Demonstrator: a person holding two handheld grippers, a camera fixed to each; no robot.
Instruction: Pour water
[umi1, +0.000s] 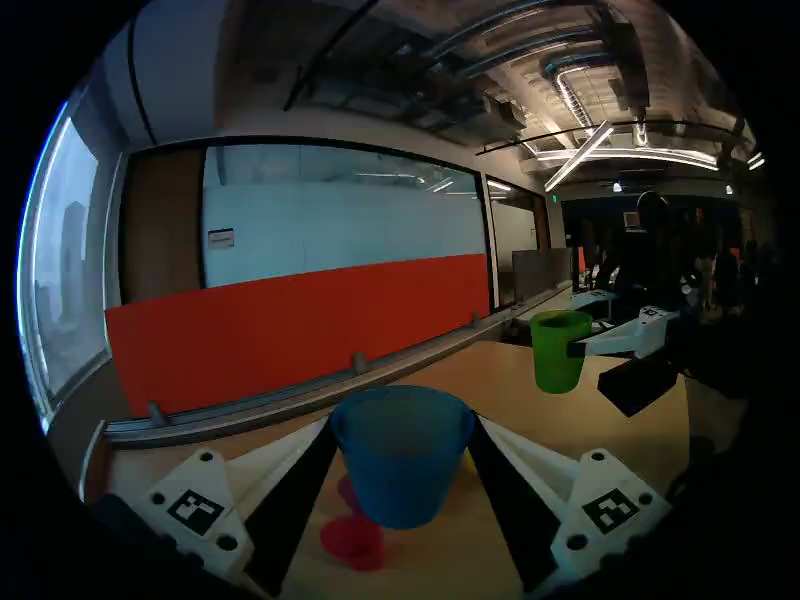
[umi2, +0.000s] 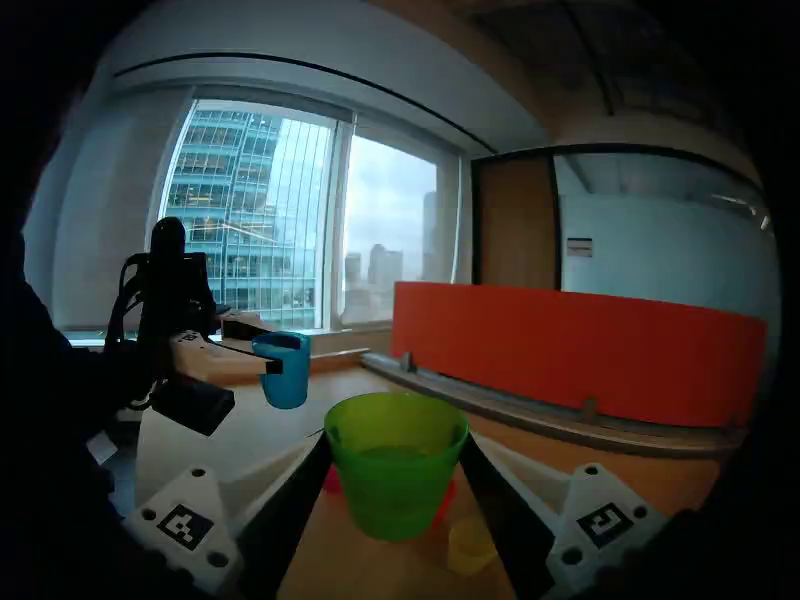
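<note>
Blue cup (umi1: 402, 455) first, since it sits right up against the lens in the left gripper view: my left claw (umi1: 402, 440) has it pinched between both fingers, one pressing each side, cup upright and lifted off the table (umi1: 500, 375). From this angle I can't see into it, so no idea what's inside. Below it on the wood there's a small red cup (umi1: 352, 542), partly hidden by the blue one. Farther off, up and to the right in the same view, my right claw (umi2: 395, 450) has the green cup (umi2: 397, 465) held out sideways. It's upright too, well apart from the blue one and clear of the tabletop. Over in the right gripper view the green cup is clamped the same way, a finger snug on each side. There's a faint line through the plastic that could be a water level, but I honestly can't be sure. A small yellow cup (umi2: 470, 545) sits on the table just below and to the right of it. The long orange partition (umi1: 300, 330) runs along the far edge of the table, and a big window (umi2: 250, 240) with towers outside is off behind the blue cup.
</note>
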